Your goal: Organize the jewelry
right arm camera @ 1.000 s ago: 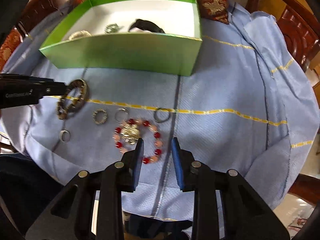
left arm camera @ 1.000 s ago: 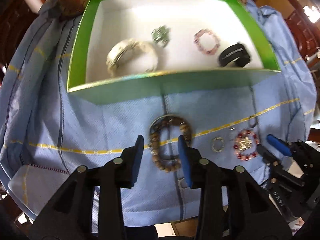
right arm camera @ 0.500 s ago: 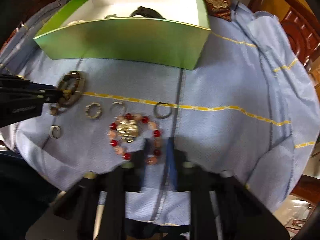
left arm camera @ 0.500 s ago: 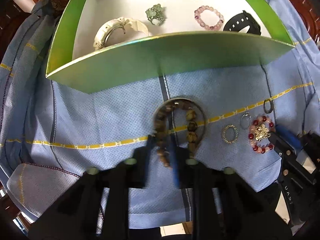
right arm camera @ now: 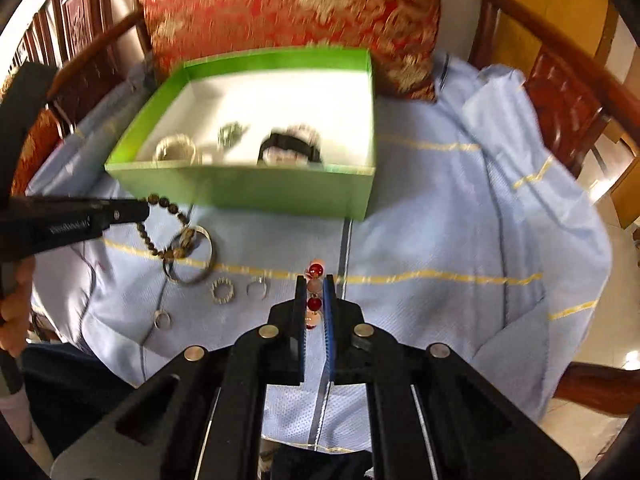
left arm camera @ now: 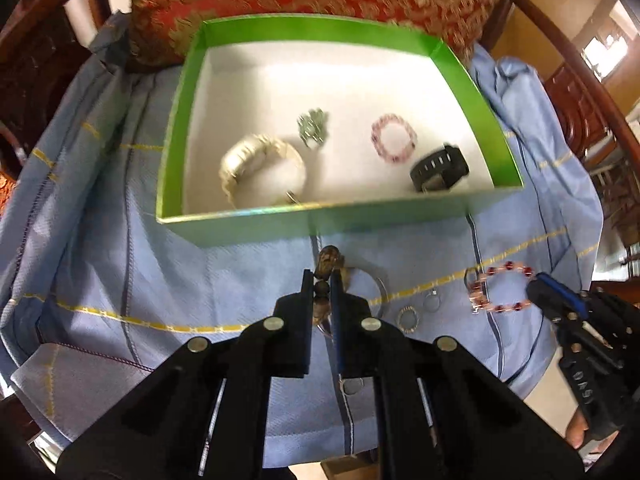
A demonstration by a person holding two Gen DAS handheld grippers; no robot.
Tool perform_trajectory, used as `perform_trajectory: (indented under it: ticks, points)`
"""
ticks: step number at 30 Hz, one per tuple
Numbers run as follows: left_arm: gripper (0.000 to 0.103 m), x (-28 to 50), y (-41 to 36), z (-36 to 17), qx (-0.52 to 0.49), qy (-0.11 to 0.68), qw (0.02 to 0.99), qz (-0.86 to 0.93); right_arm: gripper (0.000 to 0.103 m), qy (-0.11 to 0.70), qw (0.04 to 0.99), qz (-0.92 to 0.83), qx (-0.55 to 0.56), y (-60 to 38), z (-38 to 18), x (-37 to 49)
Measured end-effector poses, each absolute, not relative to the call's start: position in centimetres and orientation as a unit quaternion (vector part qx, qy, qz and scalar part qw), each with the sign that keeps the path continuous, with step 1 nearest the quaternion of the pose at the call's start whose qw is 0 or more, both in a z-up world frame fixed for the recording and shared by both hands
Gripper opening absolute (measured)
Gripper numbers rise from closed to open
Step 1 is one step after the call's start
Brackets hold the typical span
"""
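Note:
My left gripper [left arm camera: 322,280] is shut on a brown bead bracelet [left arm camera: 327,264] and holds it lifted above the blue cloth; from the right wrist view the bracelet [right arm camera: 166,226] hangs from it. My right gripper [right arm camera: 315,286] is shut on a red and pink bead bracelet [right arm camera: 315,276], also lifted; it shows in the left wrist view [left arm camera: 500,286]. The green box [left arm camera: 176,128] with a white floor holds a white watch [left arm camera: 260,168], a green ring [left arm camera: 313,128], a pink bead bracelet [left arm camera: 394,140] and a black band [left arm camera: 440,168].
A thin metal bangle [right arm camera: 190,260], a studded ring [right arm camera: 222,290], a thin ring [right arm camera: 258,288] and a small band ring [right arm camera: 162,319] lie on the blue cloth [right arm camera: 440,240]. A red cushion [right arm camera: 288,4] and wooden chair arms stand behind the box.
Both grippers closed on their bracelets and lifted them off the cloth. Both views rose and now look down into the box.

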State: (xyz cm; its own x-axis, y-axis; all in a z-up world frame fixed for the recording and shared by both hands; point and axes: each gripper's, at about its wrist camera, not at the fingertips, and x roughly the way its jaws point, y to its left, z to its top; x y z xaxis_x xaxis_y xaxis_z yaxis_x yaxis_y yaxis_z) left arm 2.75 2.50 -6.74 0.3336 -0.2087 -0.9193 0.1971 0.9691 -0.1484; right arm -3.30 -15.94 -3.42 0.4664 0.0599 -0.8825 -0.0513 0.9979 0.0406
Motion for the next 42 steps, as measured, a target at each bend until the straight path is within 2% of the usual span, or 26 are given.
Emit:
perform_trajectory:
  ticks: [9, 13, 14, 16, 17, 18, 20, 22, 24, 27, 42]
  points:
    - [0.009, 3.5, 3.7, -4.7, -0.024, 0.531, 0.834, -0.147, 0.008, 0.503, 0.863, 0.052, 0.009, -14.8, -2.5, -1.5]
    - [0.009, 4.3, 4.2, -6.4, -0.014, 0.563, 0.819, -0.108, 0.008, 0.502, 0.863, 0.063, 0.018, -13.8, -3.2, -0.3]
    - [0.009, 4.4, 4.2, -6.7, -0.011, 0.570, 0.816, -0.100, 0.011, 0.505, 0.861, 0.050, 0.021, -14.0, -3.6, 0.1]
    - [0.013, 4.7, 4.5, -7.8, -0.004, 0.590, 0.804, -0.077, 0.041, 0.518, 0.854, 0.025, 0.032, -14.8, -4.5, 0.9]
    - [0.019, 4.9, 4.7, -8.4, -0.004, 0.601, 0.796, -0.067, 0.060, 0.521, 0.852, 0.018, 0.040, -15.1, -4.8, 1.1]
    - [0.022, 4.9, 4.9, -8.7, -0.003, 0.607, 0.792, -0.060, 0.062, 0.517, 0.855, 0.012, 0.047, -15.4, -5.0, 1.0]
    - [0.023, 5.2, 5.1, -9.3, 0.000, 0.616, 0.787, -0.042, 0.062, 0.518, 0.855, 0.004, 0.033, -15.4, -5.4, 1.1]
    - [0.029, 5.5, 5.2, -9.8, 0.000, 0.622, 0.783, -0.032, 0.062, 0.523, 0.852, -0.001, 0.012, -15.2, -5.9, 1.2]
    - [0.043, 5.5, 5.0, -10.0, -0.001, 0.624, 0.781, -0.029, 0.062, 0.528, 0.850, -0.002, 0.000, -14.9, -6.6, 1.3]
    - [0.049, 5.4, 4.3, -9.9, 0.009, 0.620, 0.784, -0.038, 0.062, 0.543, 0.840, 0.004, -0.016, -14.2, -7.9, 1.7]
    - [0.051, 6.7, 2.0, -12.1, 0.047, 0.638, 0.769, 0.004, 0.062, 0.570, 0.821, -0.016, -0.028, -14.6, -11.5, 3.3]
